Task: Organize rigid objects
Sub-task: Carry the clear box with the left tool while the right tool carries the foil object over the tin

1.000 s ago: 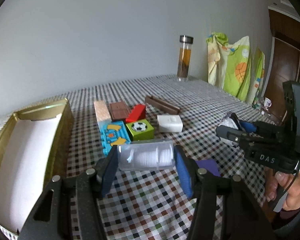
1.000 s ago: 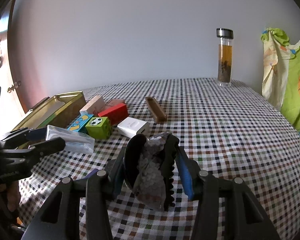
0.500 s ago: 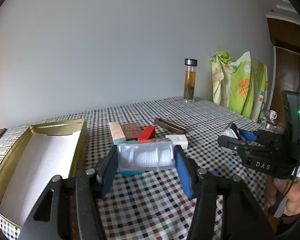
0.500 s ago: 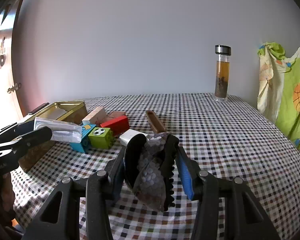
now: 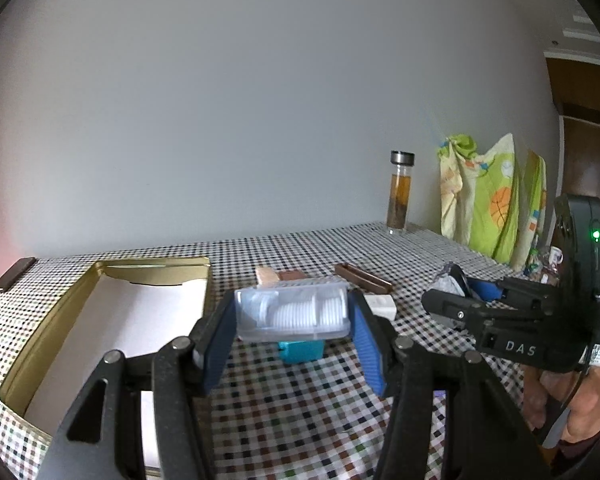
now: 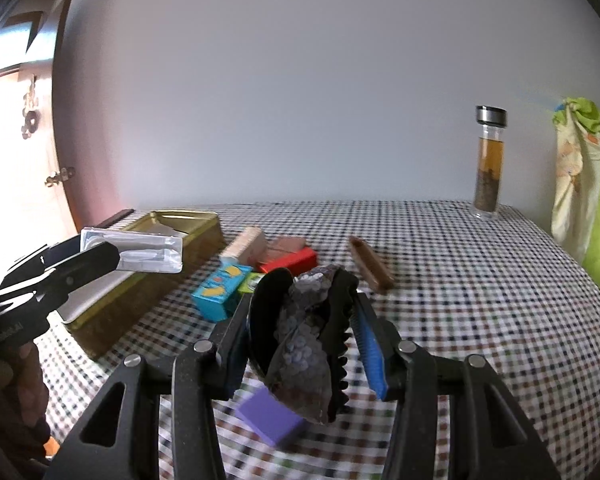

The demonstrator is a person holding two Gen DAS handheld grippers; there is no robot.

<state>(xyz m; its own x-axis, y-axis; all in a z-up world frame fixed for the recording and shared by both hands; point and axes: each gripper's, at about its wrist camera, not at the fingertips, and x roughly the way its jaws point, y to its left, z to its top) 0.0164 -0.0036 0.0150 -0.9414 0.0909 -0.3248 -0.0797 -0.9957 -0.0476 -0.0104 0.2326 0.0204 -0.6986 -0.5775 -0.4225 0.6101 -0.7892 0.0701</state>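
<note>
Clamping a clear plastic box (image 5: pixel 292 312), the left tongs (image 5: pixel 292 334) hang above the checked tabletop (image 5: pixel 300 412). Right tongs (image 6: pixel 304 340) — pinched on a dark hair claw (image 6: pixel 308 344).

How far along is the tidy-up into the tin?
Done: nothing visible in the gold tin but its white liner. In hand: left gripper clamps a clear plastic case; right gripper clamps a black hair claw clip. Left: blocks, white box, brown tray, purple block on the table.

Shiny gold metal tin (image 5: pixel 56 332), translucent plastic case (image 5: pixel 292 314), checked cloth tablecloth (image 5: pixel 300 408)
</note>
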